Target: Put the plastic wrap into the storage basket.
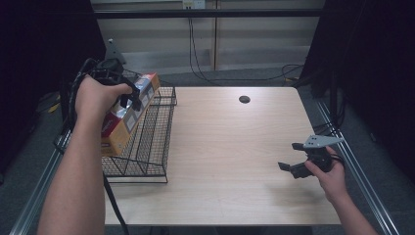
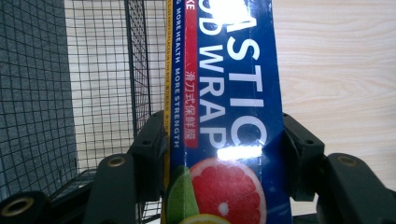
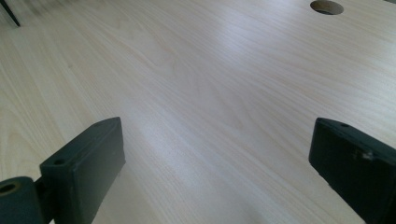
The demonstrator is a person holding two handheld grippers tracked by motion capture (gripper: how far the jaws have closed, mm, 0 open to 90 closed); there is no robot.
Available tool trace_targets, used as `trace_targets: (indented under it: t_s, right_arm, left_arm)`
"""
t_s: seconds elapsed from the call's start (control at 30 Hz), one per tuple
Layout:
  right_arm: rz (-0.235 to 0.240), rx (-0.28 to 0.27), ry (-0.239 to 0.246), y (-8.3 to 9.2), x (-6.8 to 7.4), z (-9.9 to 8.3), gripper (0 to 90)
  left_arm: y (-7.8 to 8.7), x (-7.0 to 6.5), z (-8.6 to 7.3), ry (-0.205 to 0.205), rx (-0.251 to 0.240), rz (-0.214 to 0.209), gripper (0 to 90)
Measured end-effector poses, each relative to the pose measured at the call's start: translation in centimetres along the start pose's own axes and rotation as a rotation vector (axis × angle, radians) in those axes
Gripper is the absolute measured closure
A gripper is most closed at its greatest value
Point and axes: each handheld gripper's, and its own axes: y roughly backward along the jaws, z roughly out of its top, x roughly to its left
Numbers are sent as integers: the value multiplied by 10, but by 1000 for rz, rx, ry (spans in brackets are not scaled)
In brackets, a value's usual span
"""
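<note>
I am holding the plastic wrap box [image 2: 224, 116] clamped between the jaws of my left gripper [image 2: 224, 154], the pads pressing on both long sides. The box is hanging tilted over the wire basket [image 1: 147, 152], which lies beyond and below the jaws. I am keeping my right gripper [image 3: 215, 154] wide open, nothing but the table [image 3: 201, 84] between its jaws.

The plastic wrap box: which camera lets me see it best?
The left gripper view: the plastic wrap box stands close up between the black jaws, lettering readable. The high view shows it small, tilted over the wire basket. The right gripper view looks along the table.
</note>
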Motion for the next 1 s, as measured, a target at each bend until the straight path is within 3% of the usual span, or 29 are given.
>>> trace_targets:
  t_s: [0.63, 0.8, 0.87, 0.9, 1.0]
  right_arm:
    - [5, 7, 10, -3, 1, 0, 34]
    - [7, 8, 12, -3, 2, 0, 34]
    - [5, 8, 12, -3, 2, 0, 34]
    - [3, 8, 13, -3, 2, 0, 34]
    - [4, 8, 12, -3, 2, 0, 34]
  left_arm:
    - [4, 21, 1, 61, -9, 18, 443]
    - [3, 25, 1, 71, -8, 29, 443]
    - [3, 28, 1, 58, -7, 38, 443]
    - [3, 27, 1, 79, -10, 29, 443]
    - [4, 30, 2, 61, -9, 36, 443]
